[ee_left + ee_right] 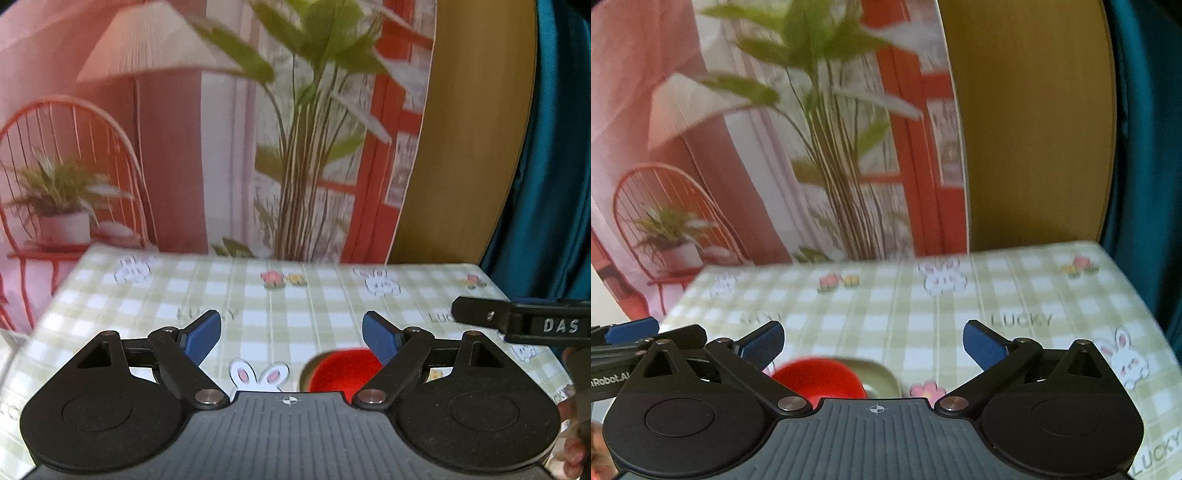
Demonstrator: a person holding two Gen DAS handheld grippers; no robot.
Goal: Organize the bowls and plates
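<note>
On my right gripper (517, 321) I read "DAS"; my left gripper (613, 380) shows "nRobot.AI"; the checked tablecloth (1021, 319) on the surface repeats "LUCKY".

Red bowl (820, 380) on pale sage plate (879, 374) at 6 o'clock; green-and-white checked tablecloth (886, 317) with white rabbits, pink flowers, grey lettering; black grippers' blue pads (984, 345); teal curtain (1145, 147) at 3 o'clock.
</note>
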